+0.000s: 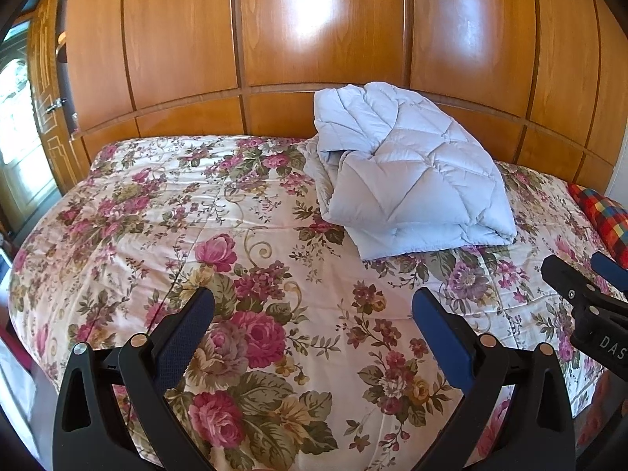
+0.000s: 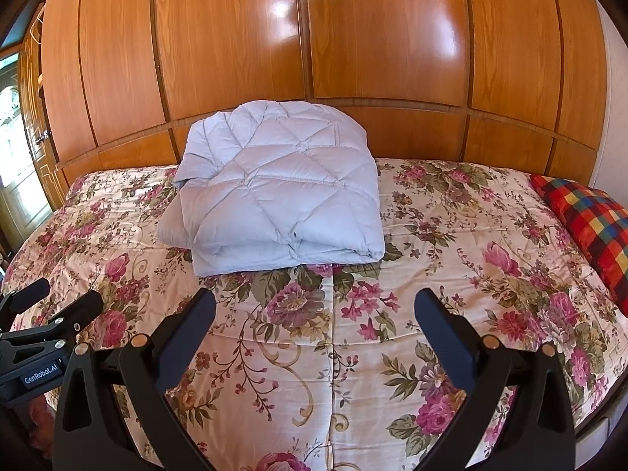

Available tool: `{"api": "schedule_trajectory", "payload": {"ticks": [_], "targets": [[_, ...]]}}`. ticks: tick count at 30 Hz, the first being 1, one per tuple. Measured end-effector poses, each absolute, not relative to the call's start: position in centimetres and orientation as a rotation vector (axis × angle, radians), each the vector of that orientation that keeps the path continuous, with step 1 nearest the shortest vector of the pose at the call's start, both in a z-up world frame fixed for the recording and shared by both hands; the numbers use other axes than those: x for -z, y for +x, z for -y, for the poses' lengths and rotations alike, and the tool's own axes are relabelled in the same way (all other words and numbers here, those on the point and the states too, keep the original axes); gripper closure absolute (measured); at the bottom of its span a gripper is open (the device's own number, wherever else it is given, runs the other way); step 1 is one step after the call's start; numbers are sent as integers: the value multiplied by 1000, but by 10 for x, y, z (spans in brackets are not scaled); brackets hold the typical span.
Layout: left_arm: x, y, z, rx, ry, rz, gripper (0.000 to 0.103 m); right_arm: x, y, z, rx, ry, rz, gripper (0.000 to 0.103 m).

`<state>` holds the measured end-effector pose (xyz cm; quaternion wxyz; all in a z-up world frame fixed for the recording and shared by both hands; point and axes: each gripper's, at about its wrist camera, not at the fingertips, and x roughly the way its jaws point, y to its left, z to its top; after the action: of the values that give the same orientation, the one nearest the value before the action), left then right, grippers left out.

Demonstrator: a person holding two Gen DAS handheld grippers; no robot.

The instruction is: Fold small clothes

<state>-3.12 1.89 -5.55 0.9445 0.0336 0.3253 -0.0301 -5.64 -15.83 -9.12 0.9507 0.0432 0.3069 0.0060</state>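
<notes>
**Pale blue quilted garment folded on a flowered bed, both tongs spread and empty**

Glossy orange-brown wood panelling (image 2: 235, 59) fills the whole back of the scene, rising behind the bed as a wall of tall vertical panels above a lower row of shorter ones. In front of it lies a bed (image 2: 431, 235) covered by a cream bedspread printed with pink and purple roses and green leaves.

On the bedspread, toward the far side near the panelling, rests a pale blue quilted garment (image 2: 274, 196), puffy and stitched in a diamond pattern. It is folded into a thick, roughly square bundle with several layers showing along its near edge. In the left wrist view the same bundle (image 1: 408, 172) sits to the right of centre.

At the right edge of the bed lies a cushion (image 2: 588, 227) in a red, yellow, blue and green check.

The right tongs (image 2: 314, 306) hang over the bedspread on the near side of the bundle, fingers wide apart, gripping nothing. The left tongs (image 1: 313, 306) are likewise spread wide over bare bedspread, holding nothing, well apart from the garment. Each tool shows at the edge of the other's view.
</notes>
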Motion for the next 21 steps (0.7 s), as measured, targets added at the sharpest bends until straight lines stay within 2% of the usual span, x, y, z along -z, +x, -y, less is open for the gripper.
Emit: {"api": "schedule_trajectory", "payload": {"ticks": [21], "targets": [[66,-23,-21,60,48,-718,3,98,-51,161,-11,99,-647,2]]}}
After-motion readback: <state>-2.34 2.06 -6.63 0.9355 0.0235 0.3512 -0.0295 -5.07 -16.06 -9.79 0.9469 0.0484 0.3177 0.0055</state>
